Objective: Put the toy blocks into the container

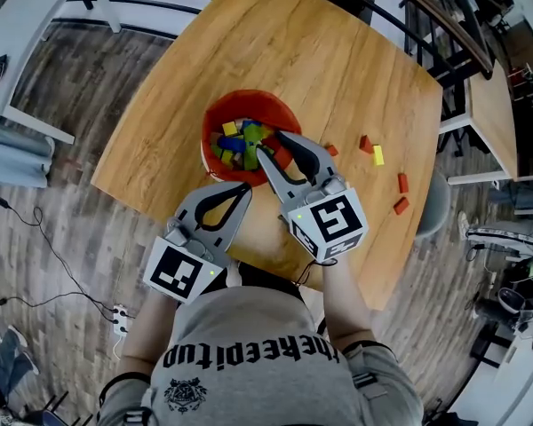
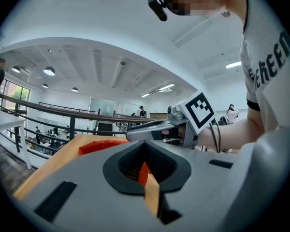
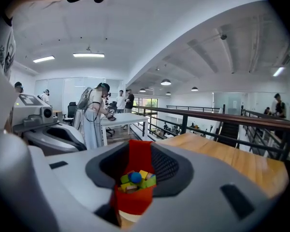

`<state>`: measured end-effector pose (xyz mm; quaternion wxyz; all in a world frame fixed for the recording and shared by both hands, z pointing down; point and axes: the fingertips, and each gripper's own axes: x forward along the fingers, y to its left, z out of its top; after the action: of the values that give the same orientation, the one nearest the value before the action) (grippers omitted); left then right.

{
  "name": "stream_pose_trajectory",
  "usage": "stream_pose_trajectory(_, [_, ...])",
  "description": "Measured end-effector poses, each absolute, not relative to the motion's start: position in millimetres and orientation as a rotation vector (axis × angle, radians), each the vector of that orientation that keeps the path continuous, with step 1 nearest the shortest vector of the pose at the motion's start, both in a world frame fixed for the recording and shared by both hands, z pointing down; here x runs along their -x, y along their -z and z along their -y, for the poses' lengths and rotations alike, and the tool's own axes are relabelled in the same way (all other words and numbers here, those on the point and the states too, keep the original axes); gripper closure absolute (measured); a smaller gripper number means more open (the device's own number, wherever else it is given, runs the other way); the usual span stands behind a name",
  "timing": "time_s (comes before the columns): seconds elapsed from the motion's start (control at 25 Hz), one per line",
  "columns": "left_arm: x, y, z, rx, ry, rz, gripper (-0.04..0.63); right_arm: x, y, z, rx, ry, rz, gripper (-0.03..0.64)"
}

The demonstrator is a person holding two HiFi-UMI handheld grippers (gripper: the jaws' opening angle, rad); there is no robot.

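The wooden counter [image 1: 338,69] stretched away ahead of both tongs, with the red container [image 1: 240,98] sitting on it directly under the tips of the right tongs [image 1: 273,145]. Those jaws stood well apart with nothing between them. Their own view looked straight down the gap into the container's pile of yellow, green and blue blocks. The left tongs [image 1: 245,189] hung just short of the container's near rim, beside and a little behind the right pair. Their jaws were drawn together to a thin slit, holding nothing.

The blocks yet to be collected lay on the counter off to the right of the right tongs. One small red block [image 1: 331,150] was nearest, just past the container's rim. A red block [image 1: 364,143] touching a yellow block [image 1: 378,155] lay farther out, and two more red blocks [image 1: 402,183] were farthest of all.

They looked like small painted pieces — probably light, rigid and somewhat slick. Pinching each across two flat opposite faces, low and square, would likely stop it from twisting out. The touching red and yellow pair might need approaching from the outer faces.
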<state>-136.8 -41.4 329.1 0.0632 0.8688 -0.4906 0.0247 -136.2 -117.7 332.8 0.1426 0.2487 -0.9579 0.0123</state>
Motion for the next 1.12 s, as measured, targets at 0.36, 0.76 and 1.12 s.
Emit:
stream_pose_trajectory(0.36, [110,-330,49,-2.690,-0.088,1.377,0.583,96,-333,124,-0.856,-0.089,2.749,0.606])
stream_pose_trajectory(0.76, [47,-329,55,-2.803,-0.100,1.127,0.583,19,-340,124,-1.082,-0.133,2.643,0.606])
stream_pose_trajectory(1.12, [-13,-332,53,-2.879,-0.115,0.892,0.583,-60,-345,117,-1.311,-0.177,2.529,0.606])
